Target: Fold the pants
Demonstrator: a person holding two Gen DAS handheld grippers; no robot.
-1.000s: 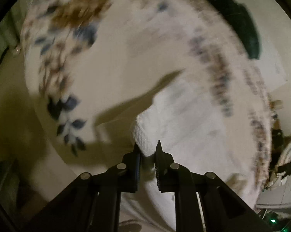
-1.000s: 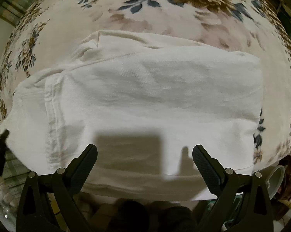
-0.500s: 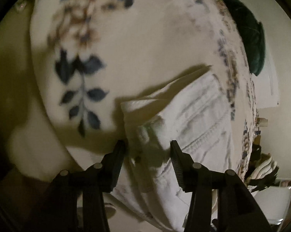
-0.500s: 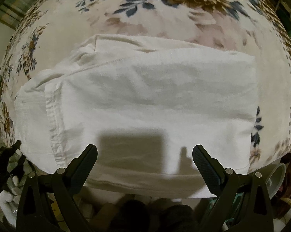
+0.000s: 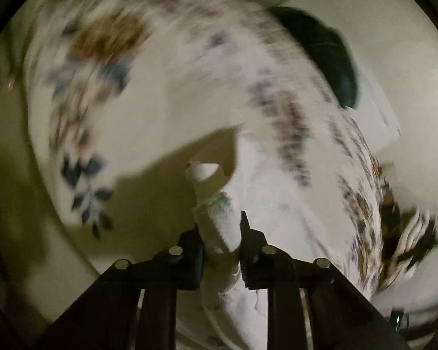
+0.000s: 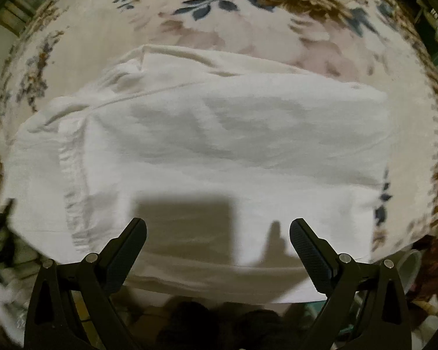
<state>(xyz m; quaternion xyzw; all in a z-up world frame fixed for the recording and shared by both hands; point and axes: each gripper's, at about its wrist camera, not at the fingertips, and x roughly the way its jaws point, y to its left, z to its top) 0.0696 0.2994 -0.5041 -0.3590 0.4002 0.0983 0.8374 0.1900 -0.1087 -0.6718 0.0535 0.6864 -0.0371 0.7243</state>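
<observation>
White pants (image 6: 219, 145) lie folded in a wide band across a flowered bedspread (image 6: 248, 14) in the right wrist view. My right gripper (image 6: 218, 233) is open and empty, hovering above their near edge. In the blurred left wrist view my left gripper (image 5: 220, 230) is shut on a bunched corner of the white pants (image 5: 216, 221) and holds it raised above the bedspread (image 5: 160, 102). The rest of the cloth trails to the right and below.
A dark green cushion (image 5: 326, 55) lies at the bed's far edge beside a pale wall. Clutter and striped cloth (image 5: 405, 239) sit beyond the bed's right side. The bed's near edge and floor clutter (image 6: 3, 291) show below the right gripper.
My left gripper was shut on cloth, opened over the pants corner half a second ago, and is now shut on it and lifting. The right gripper has barely moved.
</observation>
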